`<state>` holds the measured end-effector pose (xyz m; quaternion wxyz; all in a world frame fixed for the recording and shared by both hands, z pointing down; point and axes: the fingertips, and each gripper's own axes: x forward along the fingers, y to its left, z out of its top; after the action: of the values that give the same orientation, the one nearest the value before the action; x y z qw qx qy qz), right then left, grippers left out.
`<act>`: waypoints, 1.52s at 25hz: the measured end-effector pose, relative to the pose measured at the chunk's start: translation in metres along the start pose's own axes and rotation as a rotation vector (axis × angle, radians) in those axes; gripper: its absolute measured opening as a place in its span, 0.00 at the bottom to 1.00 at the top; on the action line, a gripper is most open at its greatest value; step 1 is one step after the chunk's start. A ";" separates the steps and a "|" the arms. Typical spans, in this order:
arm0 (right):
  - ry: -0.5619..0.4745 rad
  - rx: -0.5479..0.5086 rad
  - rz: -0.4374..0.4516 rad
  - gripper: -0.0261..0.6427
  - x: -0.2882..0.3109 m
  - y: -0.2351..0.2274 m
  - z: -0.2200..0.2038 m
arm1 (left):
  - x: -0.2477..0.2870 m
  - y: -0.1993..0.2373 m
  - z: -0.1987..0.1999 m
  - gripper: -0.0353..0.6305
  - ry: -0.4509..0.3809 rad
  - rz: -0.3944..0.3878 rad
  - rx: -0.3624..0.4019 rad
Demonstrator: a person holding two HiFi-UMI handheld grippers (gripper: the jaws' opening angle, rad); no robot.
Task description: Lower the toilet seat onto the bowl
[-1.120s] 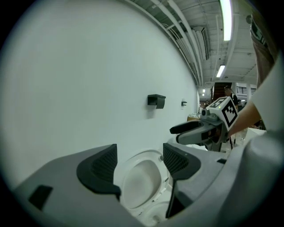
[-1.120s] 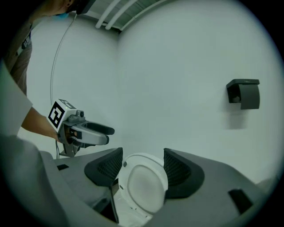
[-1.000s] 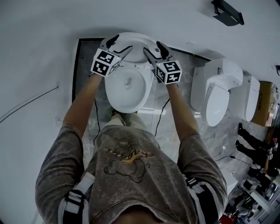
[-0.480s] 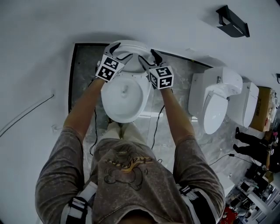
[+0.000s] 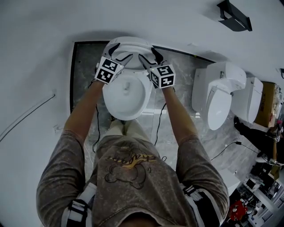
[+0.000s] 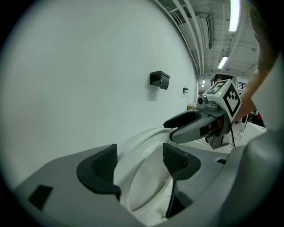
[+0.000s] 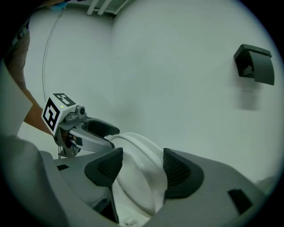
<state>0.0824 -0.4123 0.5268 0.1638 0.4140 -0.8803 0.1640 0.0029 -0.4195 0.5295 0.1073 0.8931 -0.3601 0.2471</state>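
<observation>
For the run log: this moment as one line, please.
toilet seat: raised | left hand-held gripper: shut on toilet seat | right hand-held gripper: shut on toilet seat | bowl: uncovered

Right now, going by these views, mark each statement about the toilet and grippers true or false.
1. The seat lies down on the bowl. False: it stands raised and the bowl is open.
2. The left gripper has the seat between its jaws. True.
3. The right gripper hangs clear of the seat. False: its jaws straddle the seat too.
4. A second toilet stands to the right. True.
5. A black box is mounted on the wall. True.
</observation>
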 end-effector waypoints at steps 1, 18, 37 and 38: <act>0.004 0.002 0.001 0.46 -0.003 0.003 -0.001 | -0.004 -0.003 -0.001 0.53 -0.004 -0.001 -0.001; 0.006 0.072 -0.071 0.45 -0.079 0.094 -0.052 | -0.098 -0.076 -0.056 0.51 -0.074 -0.025 -0.096; 0.095 0.140 0.003 0.44 -0.160 0.197 -0.198 | -0.166 -0.196 -0.199 0.48 0.072 -0.031 -0.147; 0.102 0.147 0.007 0.44 -0.162 0.201 -0.205 | -0.168 -0.201 -0.206 0.49 0.076 -0.031 -0.155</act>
<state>0.0538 -0.0947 0.6104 0.1769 0.4132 -0.8577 0.2495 -0.0366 -0.1000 0.6157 0.1935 0.8776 -0.3600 0.2507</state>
